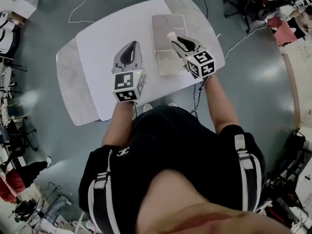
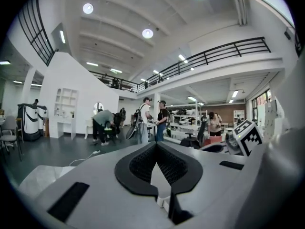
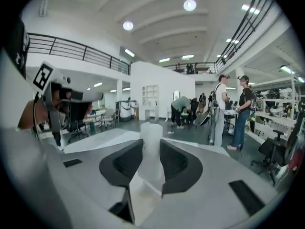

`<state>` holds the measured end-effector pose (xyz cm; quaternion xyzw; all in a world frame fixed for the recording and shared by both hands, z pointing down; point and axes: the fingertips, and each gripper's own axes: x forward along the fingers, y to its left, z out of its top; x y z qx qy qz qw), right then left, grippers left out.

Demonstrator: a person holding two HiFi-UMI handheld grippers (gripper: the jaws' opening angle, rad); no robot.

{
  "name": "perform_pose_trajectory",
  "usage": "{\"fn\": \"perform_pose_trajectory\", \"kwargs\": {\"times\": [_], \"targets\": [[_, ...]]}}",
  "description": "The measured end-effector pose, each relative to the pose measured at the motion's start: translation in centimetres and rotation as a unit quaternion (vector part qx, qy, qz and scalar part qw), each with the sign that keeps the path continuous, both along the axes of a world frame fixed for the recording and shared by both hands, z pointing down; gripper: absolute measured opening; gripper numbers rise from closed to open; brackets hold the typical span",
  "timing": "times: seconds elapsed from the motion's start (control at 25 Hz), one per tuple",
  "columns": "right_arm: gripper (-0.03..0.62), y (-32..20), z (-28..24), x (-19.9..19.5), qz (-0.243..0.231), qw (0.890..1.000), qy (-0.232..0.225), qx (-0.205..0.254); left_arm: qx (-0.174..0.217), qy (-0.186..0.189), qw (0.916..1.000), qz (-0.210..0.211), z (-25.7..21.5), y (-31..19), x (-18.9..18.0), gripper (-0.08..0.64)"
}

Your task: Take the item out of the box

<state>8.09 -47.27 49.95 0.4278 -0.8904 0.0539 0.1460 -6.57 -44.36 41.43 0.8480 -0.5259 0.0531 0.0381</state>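
Over box, R gripper clamps white item; L gripper jaws together, nothing between.

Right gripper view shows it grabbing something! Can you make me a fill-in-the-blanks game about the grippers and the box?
1. The right gripper has its jaws shut on a small ____ item.
2. The left gripper has its jaws together, with ____ between them.
3. The pale open box on the white table lies nearer the ____ gripper.

Missing words: white; nothing; right.
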Motion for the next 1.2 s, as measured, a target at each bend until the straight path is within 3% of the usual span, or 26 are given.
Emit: {"fn": "perform_pose_trajectory", "kwargs": {"times": [0.16,0.4,0.72,1.2], "targets": [[0.109,0.6,-6.5,2.8,0.069,0.991,-0.066,0.095,0.001,0.001,0.9998,0.020,-0.3,0.0,1.9,0.012],[0.106,2.2,-10.8,7.0,0.171,0.966,-0.049,0.187,-0.001,0.001,0.9991,0.043,-0.1,-0.1,4.3,0.012],[0.106,4.3,-11.0,8.7,0.211,0.955,-0.061,0.197,-0.004,0.006,0.9978,0.065,0.1,0.2,6.3,0.012],[0.106,5.3,-11.9,9.2,0.214,0.954,-0.079,0.196,0.001,0.007,0.9966,0.082,-0.7,0.5,7.6,0.012]]}}
